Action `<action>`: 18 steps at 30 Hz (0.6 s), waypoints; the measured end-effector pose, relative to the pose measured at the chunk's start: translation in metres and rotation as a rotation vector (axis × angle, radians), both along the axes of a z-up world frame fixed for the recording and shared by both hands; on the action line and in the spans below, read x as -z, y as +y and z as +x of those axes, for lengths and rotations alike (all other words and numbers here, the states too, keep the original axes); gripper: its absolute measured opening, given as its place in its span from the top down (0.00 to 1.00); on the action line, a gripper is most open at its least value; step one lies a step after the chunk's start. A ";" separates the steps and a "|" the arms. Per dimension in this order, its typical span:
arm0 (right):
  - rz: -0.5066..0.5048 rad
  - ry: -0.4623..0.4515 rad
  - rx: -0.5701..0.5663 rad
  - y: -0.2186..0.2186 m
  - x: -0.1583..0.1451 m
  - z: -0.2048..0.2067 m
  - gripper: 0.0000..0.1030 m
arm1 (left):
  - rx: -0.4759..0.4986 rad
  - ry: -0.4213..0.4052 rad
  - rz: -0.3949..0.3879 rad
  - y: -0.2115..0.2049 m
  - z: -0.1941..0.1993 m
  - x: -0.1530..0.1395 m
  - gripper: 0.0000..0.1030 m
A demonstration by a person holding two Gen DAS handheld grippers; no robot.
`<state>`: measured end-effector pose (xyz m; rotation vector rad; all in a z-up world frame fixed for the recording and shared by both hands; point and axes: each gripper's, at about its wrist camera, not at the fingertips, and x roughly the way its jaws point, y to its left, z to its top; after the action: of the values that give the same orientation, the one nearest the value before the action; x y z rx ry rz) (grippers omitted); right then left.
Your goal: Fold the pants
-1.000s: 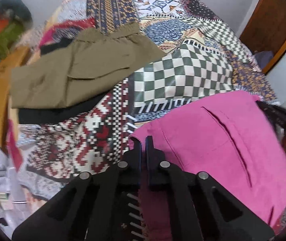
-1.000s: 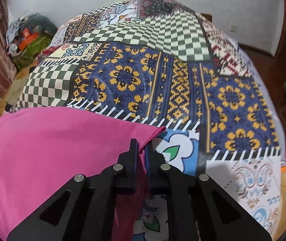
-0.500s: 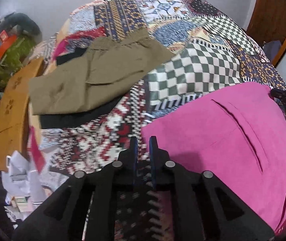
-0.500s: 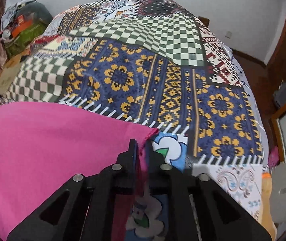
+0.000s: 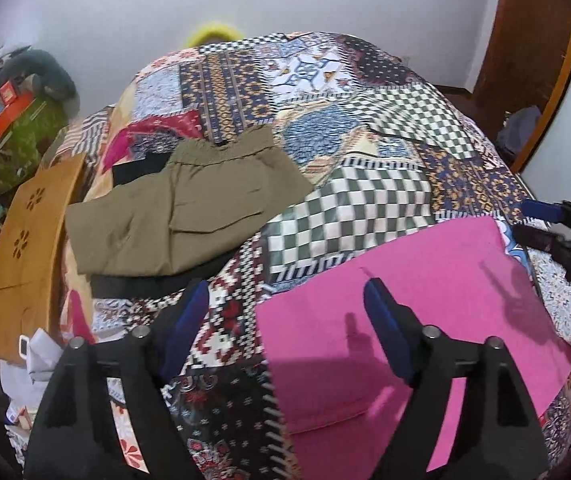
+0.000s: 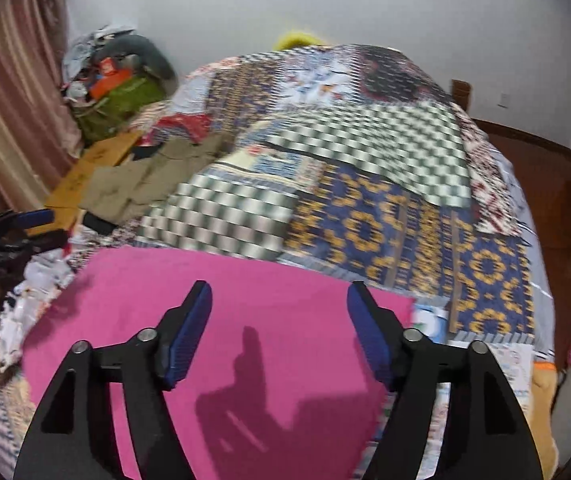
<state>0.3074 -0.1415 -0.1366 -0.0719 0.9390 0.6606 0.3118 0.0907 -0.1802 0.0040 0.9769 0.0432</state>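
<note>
Folded pink pants lie flat on the patchwork bedspread near its front edge. My left gripper hangs above their left edge; its jaws are opening and nothing is between them. Above the pants' right half my right gripper hovers, jaws also opening and empty; it also shows at the right edge of the left wrist view. The left gripper appears at the left edge of the right wrist view.
Folded olive pants rest on a black garment at the bed's left side. A brown cardboard sheet, a green bag with clutter and a curtain stand left. Wooden furniture is right.
Both grippers let go of the pink pants' front corners, opened wide and rose. The pants now lie flat on the bedspread.
</note>
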 end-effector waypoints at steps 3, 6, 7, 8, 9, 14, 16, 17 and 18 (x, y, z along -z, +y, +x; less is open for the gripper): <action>0.011 0.005 -0.048 0.021 0.001 -0.003 0.29 | 0.025 0.019 -0.016 -0.008 0.007 0.005 0.21; 0.004 0.025 -0.095 0.043 0.008 -0.006 0.29 | 0.036 0.052 -0.017 -0.013 0.015 0.016 0.21; 0.003 0.039 -0.109 0.049 0.012 -0.006 0.29 | 0.040 0.068 -0.013 -0.014 0.017 0.022 0.21; 0.001 0.053 -0.120 0.053 0.016 -0.006 0.29 | 0.045 0.082 -0.012 -0.015 0.020 0.027 0.21; -0.005 0.073 -0.132 0.058 0.022 -0.006 0.29 | 0.051 0.098 -0.014 -0.016 0.021 0.031 0.21; -0.061 0.144 -0.183 0.073 0.047 -0.008 0.27 | 0.073 0.158 -0.006 -0.021 0.022 0.054 0.19; -0.070 0.137 -0.195 0.073 0.048 -0.010 0.22 | 0.070 0.148 0.000 -0.021 0.020 0.055 0.17; -0.076 0.139 -0.202 0.072 0.048 -0.012 0.21 | 0.068 0.150 -0.002 -0.020 0.020 0.055 0.17; -0.084 0.141 -0.210 0.071 0.048 -0.014 0.20 | 0.066 0.153 -0.006 -0.020 0.020 0.055 0.17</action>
<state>0.2939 -0.0707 -0.1850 -0.2028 1.1052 0.8281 0.3313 0.0708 -0.2352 0.0350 1.1293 -0.0210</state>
